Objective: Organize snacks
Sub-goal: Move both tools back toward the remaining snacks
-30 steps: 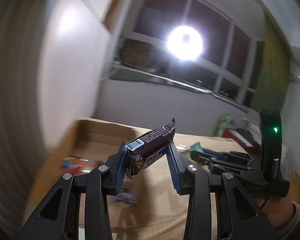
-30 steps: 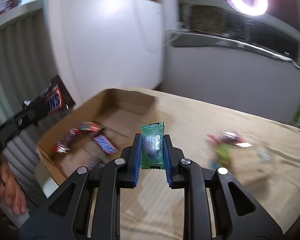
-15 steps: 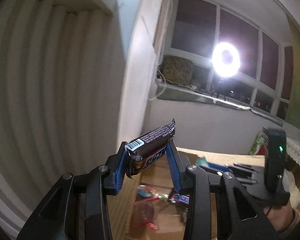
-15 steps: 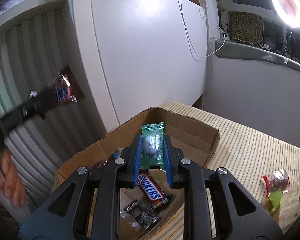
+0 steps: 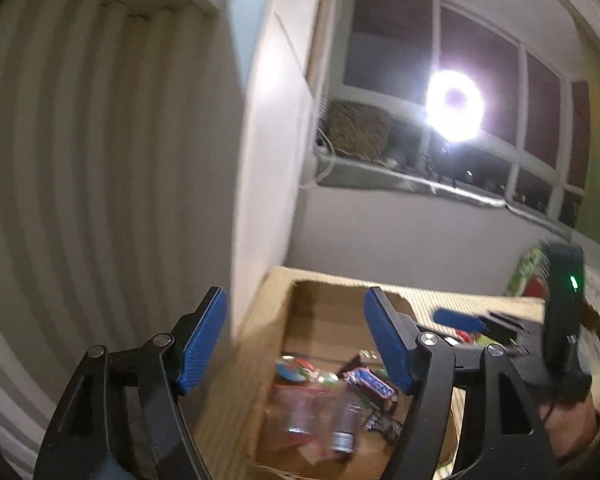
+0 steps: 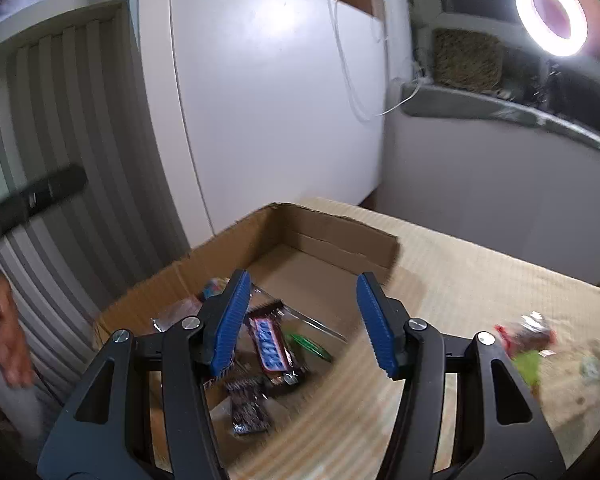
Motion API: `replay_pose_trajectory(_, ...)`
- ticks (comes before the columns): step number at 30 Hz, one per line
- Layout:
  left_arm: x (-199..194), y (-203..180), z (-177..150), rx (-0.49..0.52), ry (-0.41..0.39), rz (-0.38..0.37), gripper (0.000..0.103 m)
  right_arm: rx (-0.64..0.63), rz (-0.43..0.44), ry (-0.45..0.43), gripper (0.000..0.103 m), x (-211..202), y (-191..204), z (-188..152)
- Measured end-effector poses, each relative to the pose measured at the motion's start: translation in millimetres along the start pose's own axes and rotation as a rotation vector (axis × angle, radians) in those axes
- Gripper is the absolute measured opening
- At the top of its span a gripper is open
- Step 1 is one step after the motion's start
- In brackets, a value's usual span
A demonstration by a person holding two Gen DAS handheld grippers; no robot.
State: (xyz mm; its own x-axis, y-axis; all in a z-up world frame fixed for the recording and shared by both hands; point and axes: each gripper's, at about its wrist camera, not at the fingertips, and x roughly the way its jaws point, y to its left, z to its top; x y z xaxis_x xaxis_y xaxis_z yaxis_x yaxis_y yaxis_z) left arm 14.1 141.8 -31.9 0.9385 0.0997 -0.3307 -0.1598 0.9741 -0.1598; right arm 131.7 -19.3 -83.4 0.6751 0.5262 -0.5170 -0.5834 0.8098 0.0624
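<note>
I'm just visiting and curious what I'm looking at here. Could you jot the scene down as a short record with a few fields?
Setting: cardboard box on a striped cloth, by a white cabinet.
In the box: wrapped snacks, among them a chocolate bar with a blue label.
Outside the box: a few snacks on the cloth.
Left gripper: jaws opening, nothing between them, over the box.
Right gripper: jaws opening, nothing between them, over the box.
Lighting: ring lamp by the dark window.

Wrapped snacks (image 6: 270, 346) heaped in open cardboard box (image 6: 340, 236)
</note>
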Motion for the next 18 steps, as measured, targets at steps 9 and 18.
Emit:
replay_pose_trajectory(9,-19.6,1.2,-0.3,-0.038,-0.006,-0.007,0.075,0.085,-0.069,0.024,0.063,-32.7,-23.7,-33.7)
replay_pose_trajectory(18,-17.6,-41.4,-1.4,0.026,-0.002,-0.085,0.075,0.318,-0.095,0.19,0.087,-32.2,-133.3,-76.9)
